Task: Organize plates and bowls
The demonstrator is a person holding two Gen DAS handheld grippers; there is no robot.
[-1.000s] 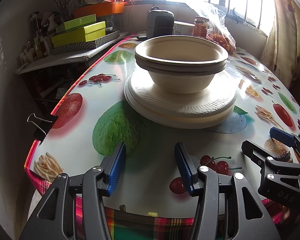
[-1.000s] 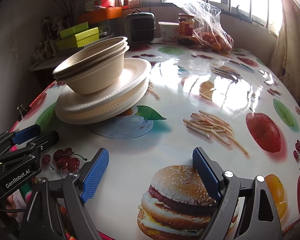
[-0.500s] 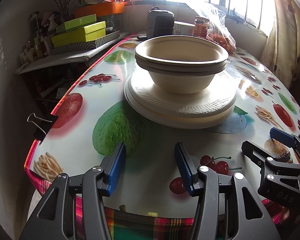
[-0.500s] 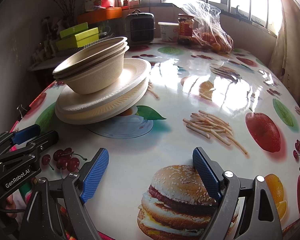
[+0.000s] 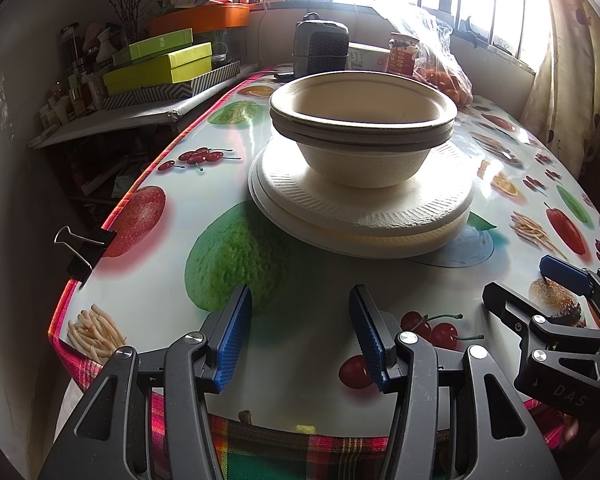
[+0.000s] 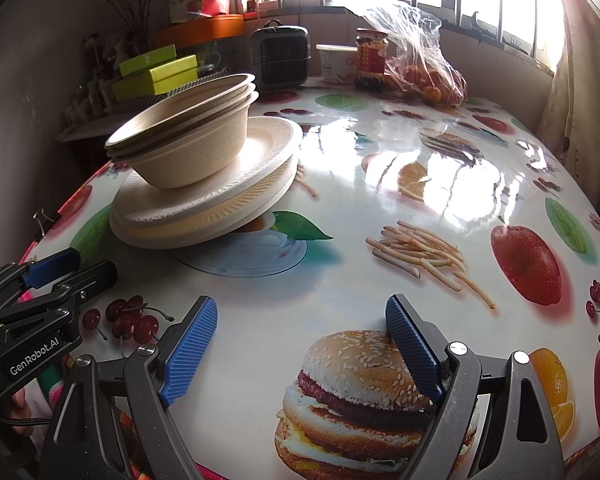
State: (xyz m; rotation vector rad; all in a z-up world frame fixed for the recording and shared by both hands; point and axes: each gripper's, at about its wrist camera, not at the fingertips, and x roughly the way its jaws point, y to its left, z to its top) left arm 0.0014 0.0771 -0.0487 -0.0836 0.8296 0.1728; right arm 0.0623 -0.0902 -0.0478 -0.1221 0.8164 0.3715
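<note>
Both hand-held grippers, left (image 5: 296,334) and right (image 6: 300,350), hover with jaws apart, holding nothing. Bowls (image 5: 363,130) sit nested on plates (image 5: 360,212), ahead on the counter (image 6: 380,280). Recommended: lift the bowls by the rim, steadying the plates.

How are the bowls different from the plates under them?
The bowls are deep with tall sides; the plates are flat and wider. The bowls look tan-brown; the plates look paler cream. The bowls sit on top; the plates lie underneath on the table. Both are nested stacks.
</note>
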